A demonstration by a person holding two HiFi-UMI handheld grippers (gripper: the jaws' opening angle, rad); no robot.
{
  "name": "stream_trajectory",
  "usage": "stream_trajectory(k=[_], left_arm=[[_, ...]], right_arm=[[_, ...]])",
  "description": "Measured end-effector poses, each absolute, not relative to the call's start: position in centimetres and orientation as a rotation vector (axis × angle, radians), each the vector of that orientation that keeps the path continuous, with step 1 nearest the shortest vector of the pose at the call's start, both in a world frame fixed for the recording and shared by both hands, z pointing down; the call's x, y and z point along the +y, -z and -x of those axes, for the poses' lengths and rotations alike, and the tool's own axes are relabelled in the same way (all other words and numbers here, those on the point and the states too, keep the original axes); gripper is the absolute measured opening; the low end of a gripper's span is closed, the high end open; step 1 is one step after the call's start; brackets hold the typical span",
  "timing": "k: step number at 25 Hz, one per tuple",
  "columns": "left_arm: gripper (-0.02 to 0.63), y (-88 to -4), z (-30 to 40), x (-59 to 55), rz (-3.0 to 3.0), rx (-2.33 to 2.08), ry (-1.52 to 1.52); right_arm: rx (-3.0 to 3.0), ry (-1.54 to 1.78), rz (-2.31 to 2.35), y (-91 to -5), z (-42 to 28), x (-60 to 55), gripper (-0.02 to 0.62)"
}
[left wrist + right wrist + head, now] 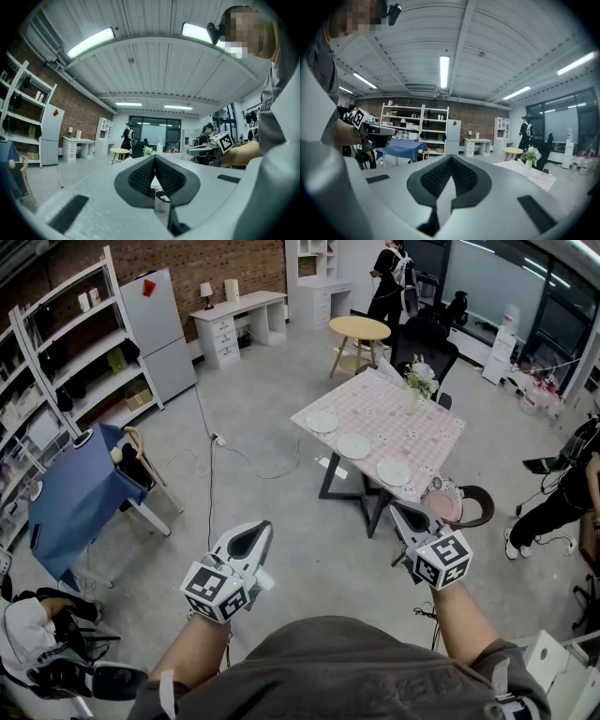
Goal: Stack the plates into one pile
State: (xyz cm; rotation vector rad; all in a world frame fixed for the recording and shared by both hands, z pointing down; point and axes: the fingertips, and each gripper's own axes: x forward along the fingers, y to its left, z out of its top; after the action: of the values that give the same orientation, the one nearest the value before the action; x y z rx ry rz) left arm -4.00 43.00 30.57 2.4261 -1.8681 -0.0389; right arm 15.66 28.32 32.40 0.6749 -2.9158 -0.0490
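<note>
L gripper (249,540) & R gripper (410,519) are hovering, jaws pressed together, empty, well apart from three white plates (353,446) lying separately on the table (417,423). Plates prob. stiff, slick, breakable; rim-pinching is looking best.

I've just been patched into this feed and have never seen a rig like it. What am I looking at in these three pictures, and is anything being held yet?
There is no robot here. A person holds a hand tool with a two-jaw claw in each hand. The head view comes from a camera on the person's head, looking down at the left claw and the right claw, each carrying a marker cube. The other two pictures come from cameras riding on the claws, looking along their jaws. Both claws are shut and empty.

Ahead, across the floor, stands a table with a pink checked cloth. Three white plates lie apart in a row on it, not stacked: the left plate, the middle plate and the right plate. A vase of flowers stands at the far edge.
</note>
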Motion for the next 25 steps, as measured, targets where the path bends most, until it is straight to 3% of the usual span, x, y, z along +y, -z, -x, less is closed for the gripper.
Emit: stream_trajectory(k=[25], left_arm=[[0.005, -30.5, -2.1, 39.7, -2.421, -1.88, 0.026]], right_arm=[[-2.916, 0.087, -0.619, -32.3, -20.5, 26.1, -0.008]])
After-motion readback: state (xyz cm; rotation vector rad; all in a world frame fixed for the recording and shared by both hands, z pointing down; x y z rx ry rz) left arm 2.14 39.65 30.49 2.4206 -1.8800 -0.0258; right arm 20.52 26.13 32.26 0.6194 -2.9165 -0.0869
